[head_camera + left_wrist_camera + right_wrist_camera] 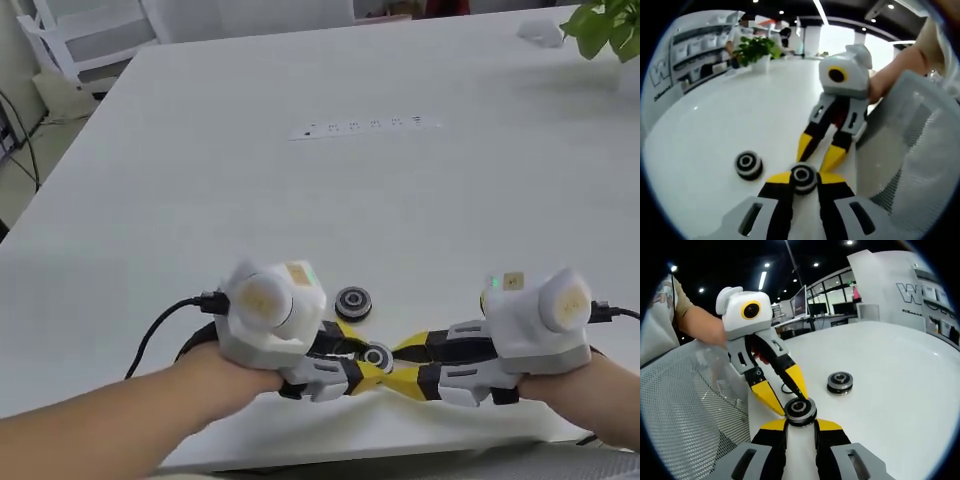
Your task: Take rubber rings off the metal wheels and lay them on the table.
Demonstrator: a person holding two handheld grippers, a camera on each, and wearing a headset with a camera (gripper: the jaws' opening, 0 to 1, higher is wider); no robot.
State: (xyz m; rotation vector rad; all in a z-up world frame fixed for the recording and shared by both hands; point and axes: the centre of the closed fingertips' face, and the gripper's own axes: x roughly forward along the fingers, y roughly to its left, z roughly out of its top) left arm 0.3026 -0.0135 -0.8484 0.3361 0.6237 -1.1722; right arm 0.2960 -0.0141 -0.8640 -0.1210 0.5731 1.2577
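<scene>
Bright, even overhead light; plain white tabletop (pixel 400 200) near washed out in head view, shadows faint. Gripper views bow hard at edges. Focus sharp on small black-ringed metal wheel (pixel 803 178); ceiling strip lights (pixel 822 10) glare, background soft.

Left hand-held gripper (pixel 362 357) and right hand-held gripper (pixel 399 364) meet tip-to-tip (jaws narrow)

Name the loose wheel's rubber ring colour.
The rubber ring is black; the right gripper view shows it best.
</scene>
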